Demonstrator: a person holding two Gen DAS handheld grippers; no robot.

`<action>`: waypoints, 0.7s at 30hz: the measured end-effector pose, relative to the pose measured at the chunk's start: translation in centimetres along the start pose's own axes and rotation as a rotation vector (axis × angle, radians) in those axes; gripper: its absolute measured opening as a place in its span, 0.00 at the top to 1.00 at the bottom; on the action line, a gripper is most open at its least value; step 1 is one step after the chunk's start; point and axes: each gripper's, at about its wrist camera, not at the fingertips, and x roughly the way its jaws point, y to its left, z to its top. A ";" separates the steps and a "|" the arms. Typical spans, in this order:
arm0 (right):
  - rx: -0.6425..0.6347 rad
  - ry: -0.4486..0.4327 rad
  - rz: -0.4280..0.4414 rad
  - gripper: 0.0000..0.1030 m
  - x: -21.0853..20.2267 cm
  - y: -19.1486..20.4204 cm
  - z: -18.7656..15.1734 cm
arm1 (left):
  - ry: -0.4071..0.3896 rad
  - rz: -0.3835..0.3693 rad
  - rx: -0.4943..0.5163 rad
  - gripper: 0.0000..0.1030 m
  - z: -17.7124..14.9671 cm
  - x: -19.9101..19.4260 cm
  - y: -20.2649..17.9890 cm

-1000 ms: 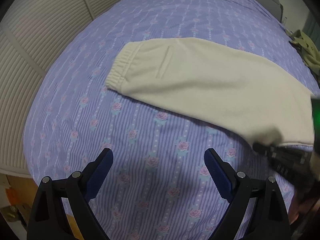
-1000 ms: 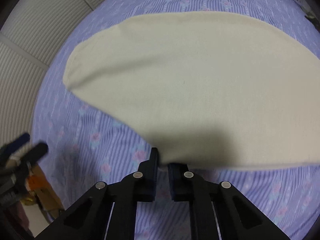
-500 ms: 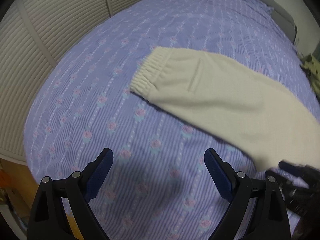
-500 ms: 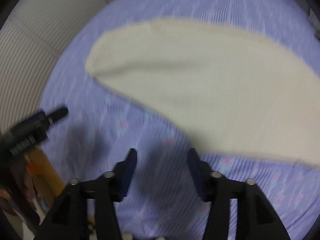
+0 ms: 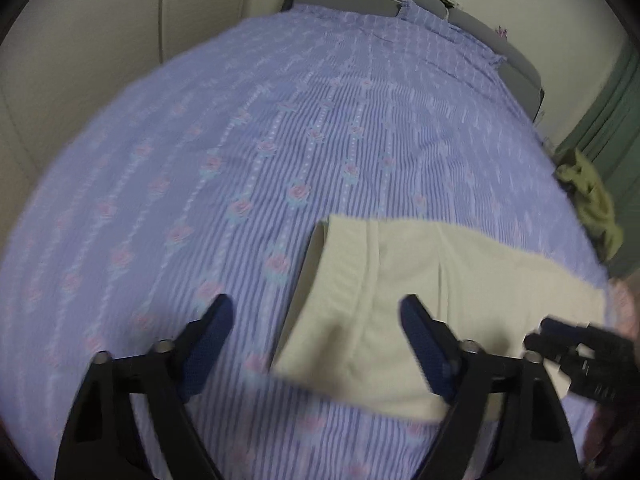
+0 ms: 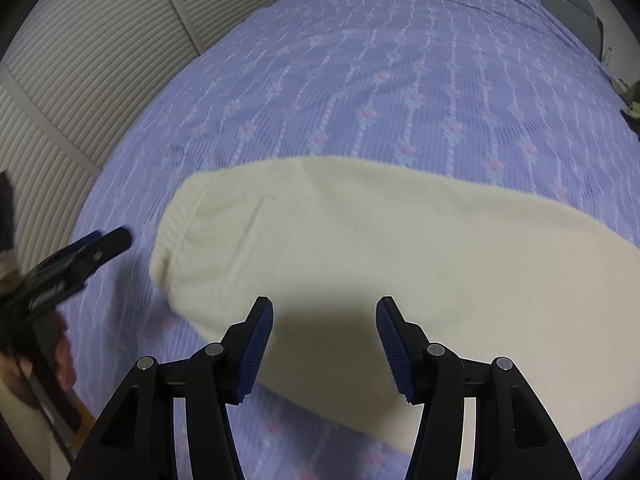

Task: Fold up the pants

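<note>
Bed covered by a lilac striped sheet with rose motifs; louvred doors stand along one side, a grey headboard at the far end, a green curtain and an olive cloth at the other side. The cream pants lie flat on the sheet, folded lengthwise, elastic waistband toward the doors. Left hand-held gripper: jaws apart and closing, poised over the waistband corner, the fabric not pressed by either pad. Right hand-held gripper: jaws apart, nothing between them, above the near edge of the pants. The left wrist view is blurred; the pants run out of frame at the right; whether either gripper touches cloth cannot be told
</note>
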 end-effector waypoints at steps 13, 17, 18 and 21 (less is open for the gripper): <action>-0.057 0.038 -0.042 0.46 2.8 2.2 1.7 | 0.181 -0.126 -0.038 0.84 1.0 6.9 1.0; -0.040 0.053 -0.038 0.46 3.1 1.9 1.4 | 0.156 -0.071 0.011 0.90 1.3 6.0 0.4; -0.037 0.055 -0.037 0.46 3.2 1.9 1.5 | 0.138 -0.057 0.031 0.91 1.3 5.6 0.2; -0.033 0.052 -0.019 0.46 2.8 2.1 1.6 | 0.073 -0.038 0.052 0.95 1.8 3.8 -0.2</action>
